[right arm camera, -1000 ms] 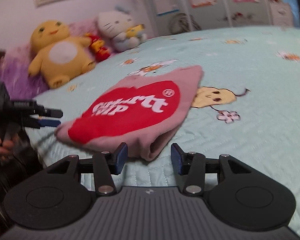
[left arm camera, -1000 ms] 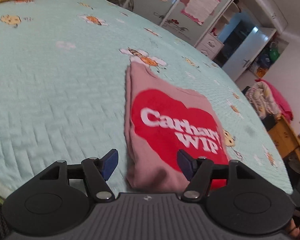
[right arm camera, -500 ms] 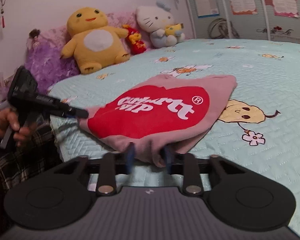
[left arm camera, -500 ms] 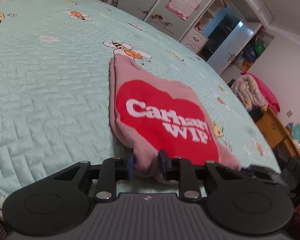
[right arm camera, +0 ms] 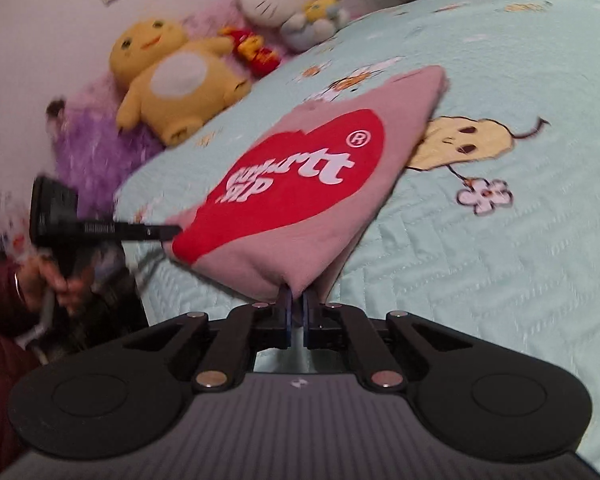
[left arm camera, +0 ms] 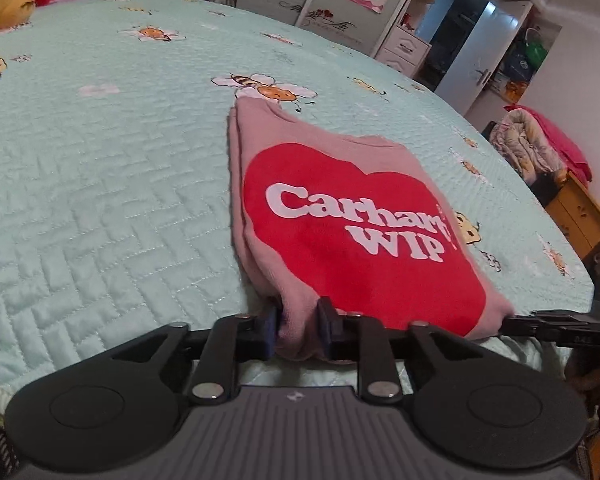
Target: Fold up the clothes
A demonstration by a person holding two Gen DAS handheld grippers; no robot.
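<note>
Pinching both near corners of the folded pink sweatshirt [left arm camera: 340, 216], left gripper [left arm camera: 298, 330] loosening slightly on a thick bunch, right gripper [right arm camera: 296, 312] just clenched tight on thin hem, likely for lifting off the quilted bedspread [left arm camera: 100, 184]; plush toys [right arm camera: 172, 80] beyond.

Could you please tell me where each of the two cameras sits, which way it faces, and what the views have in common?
Left wrist: rides on the left tool, looking across the bed toward the wardrobes; its pads pinch the near edge of the folded pink Carhartt WIP sweatshirt, and the right tool enters at right.
Right wrist: rides on the right tool, facing the plush toys at the wall; the left tool and the hand holding it show at left.
Shared: the sweatshirt, the bed and both tools.
</note>
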